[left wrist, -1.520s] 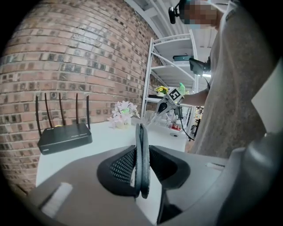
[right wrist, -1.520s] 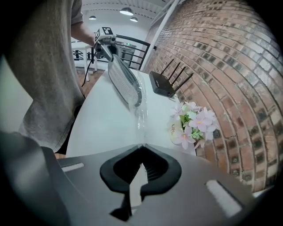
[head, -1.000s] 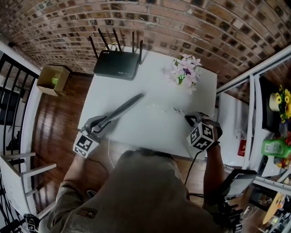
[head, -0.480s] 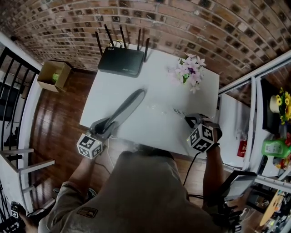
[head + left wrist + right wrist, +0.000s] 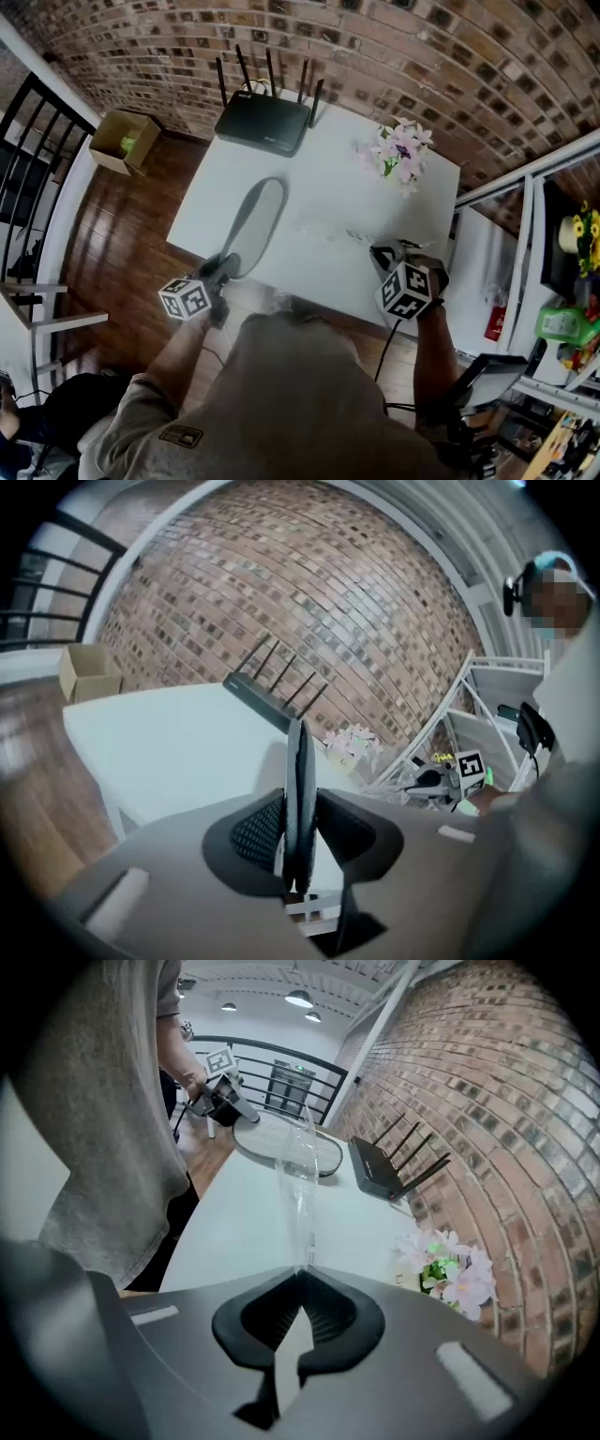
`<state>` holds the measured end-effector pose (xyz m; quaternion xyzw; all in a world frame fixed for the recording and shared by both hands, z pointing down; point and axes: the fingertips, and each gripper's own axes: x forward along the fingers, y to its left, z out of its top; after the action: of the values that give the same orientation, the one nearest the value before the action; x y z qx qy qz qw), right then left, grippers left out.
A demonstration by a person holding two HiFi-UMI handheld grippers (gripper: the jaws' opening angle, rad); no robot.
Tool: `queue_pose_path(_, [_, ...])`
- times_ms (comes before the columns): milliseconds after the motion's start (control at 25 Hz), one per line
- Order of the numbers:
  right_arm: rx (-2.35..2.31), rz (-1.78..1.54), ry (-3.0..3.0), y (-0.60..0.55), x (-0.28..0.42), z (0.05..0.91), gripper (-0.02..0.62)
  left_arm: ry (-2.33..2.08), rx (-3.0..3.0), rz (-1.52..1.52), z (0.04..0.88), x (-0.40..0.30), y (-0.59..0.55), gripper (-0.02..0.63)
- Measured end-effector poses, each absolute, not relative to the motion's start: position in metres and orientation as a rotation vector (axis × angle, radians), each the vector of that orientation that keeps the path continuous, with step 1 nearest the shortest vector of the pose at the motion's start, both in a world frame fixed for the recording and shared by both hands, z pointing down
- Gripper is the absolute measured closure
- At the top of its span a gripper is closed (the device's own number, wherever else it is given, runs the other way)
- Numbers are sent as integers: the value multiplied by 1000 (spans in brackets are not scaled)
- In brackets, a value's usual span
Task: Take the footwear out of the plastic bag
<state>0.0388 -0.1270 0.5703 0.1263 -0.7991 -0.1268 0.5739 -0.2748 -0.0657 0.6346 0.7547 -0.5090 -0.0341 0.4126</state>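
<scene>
A flat grey piece of footwear (image 5: 251, 220) lies lengthwise over the left part of the white table (image 5: 328, 183), outside the bag. My left gripper (image 5: 221, 272) is shut on its near end at the table's front left corner. In the left gripper view the footwear (image 5: 298, 780) stands edge-on between the pads. The clear plastic bag (image 5: 323, 230) lies crumpled mid-table. My right gripper (image 5: 380, 255) is shut on the bag's right edge, and the bag (image 5: 300, 1176) stretches away from that gripper (image 5: 298, 1302). The right gripper view also shows the footwear (image 5: 286, 1143) and the left gripper (image 5: 223, 1102) beyond.
A black router (image 5: 264, 120) with antennas stands at the table's back edge. Pink flowers (image 5: 398, 155) sit at the back right corner. A cardboard box (image 5: 124, 141) rests on the wooden floor to the left. White shelving (image 5: 525, 225) stands to the right.
The left gripper has drawn the footwear left and toward me, away from the bag, and the footwear has swung to point more toward the router. The right gripper has stayed holding the bag.
</scene>
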Motion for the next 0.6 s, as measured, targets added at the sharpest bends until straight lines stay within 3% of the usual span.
queue_pose_path(280, [253,-313,-1885,-105,39,584,583,-1248,1744,-146,662,-286,-58,495])
queue_pose_path(600, [228,-316,-1894,-94,40,589,583,-1200,1704,-57,678,-284,-54,414])
